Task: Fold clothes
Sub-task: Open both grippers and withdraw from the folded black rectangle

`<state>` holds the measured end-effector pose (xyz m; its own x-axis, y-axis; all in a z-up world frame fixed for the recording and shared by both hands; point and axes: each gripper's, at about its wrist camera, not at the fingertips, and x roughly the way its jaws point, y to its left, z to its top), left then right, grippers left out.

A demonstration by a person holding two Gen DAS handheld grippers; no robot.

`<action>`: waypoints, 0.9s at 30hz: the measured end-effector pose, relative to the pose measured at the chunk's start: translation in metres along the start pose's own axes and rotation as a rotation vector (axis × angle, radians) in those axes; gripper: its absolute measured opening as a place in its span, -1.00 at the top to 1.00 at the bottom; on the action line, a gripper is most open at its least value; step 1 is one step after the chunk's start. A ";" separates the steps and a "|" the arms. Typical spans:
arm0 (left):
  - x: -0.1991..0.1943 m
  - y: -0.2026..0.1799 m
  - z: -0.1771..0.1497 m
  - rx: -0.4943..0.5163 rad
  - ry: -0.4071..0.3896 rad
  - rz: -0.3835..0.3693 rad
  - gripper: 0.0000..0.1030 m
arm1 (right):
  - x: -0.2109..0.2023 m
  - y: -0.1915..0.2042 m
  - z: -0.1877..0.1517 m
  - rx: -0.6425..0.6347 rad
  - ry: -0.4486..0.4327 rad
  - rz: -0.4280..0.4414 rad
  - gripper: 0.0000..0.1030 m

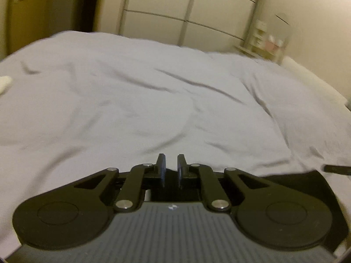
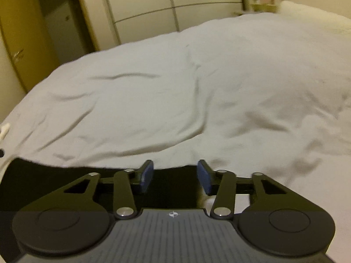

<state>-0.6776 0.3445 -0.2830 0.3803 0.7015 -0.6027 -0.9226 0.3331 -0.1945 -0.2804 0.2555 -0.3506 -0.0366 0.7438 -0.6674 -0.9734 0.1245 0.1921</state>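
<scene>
Black garment (image 2: 65, 168) lies on the bed (image 2: 175, 92), along the bottom of the right wrist frame, running from lower left under the gripper to just past centre. In the left wrist frame it shows only at lower right (image 1: 307, 179), partly behind the gripper body.

Left gripper (image 1: 171, 168): jaws nearly pressed together, a thin gap showing, nothing visibly between them. You cannot tell from here whether cloth is caught lower down.

Right gripper (image 2: 174, 175): jaws spread, black cloth seen in the gap behind them; the pads do not appear to press on it.

Handling, by judgement: soft, light, limp fabric. It will sag and drape from any pinch, and slide easily over the sheet. Not fragile. One-point grips will let it bunch.

Take hold at the far edge, where black meets the pale sheet, one gripper toward each end. Pinch deep enough to catch a full hem, not the sheet beneath. The sheet is creased and loose; expect it to lift too.
</scene>
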 end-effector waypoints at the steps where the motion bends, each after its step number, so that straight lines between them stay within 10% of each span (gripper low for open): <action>1: 0.011 -0.003 -0.004 0.011 0.025 0.010 0.87 | 0.007 0.001 -0.003 0.000 0.009 -0.006 0.23; 10: 0.045 0.024 -0.034 -0.094 0.044 0.022 0.95 | 0.033 -0.031 -0.027 0.124 0.065 -0.050 0.26; 15: -0.024 0.011 -0.032 -0.044 -0.016 0.112 0.97 | -0.027 -0.036 -0.034 0.149 -0.026 -0.079 0.24; 19: -0.088 -0.017 -0.058 0.016 -0.064 0.094 0.95 | -0.080 -0.013 -0.065 0.156 -0.055 0.066 0.24; 27: -0.092 -0.028 -0.140 -0.062 0.110 0.182 0.94 | -0.101 0.000 -0.147 0.069 -0.008 0.017 0.28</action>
<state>-0.6954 0.1823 -0.3310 0.2013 0.6724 -0.7123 -0.9788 0.1657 -0.1202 -0.3097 0.0836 -0.3886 -0.0509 0.7513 -0.6580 -0.9548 0.1566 0.2527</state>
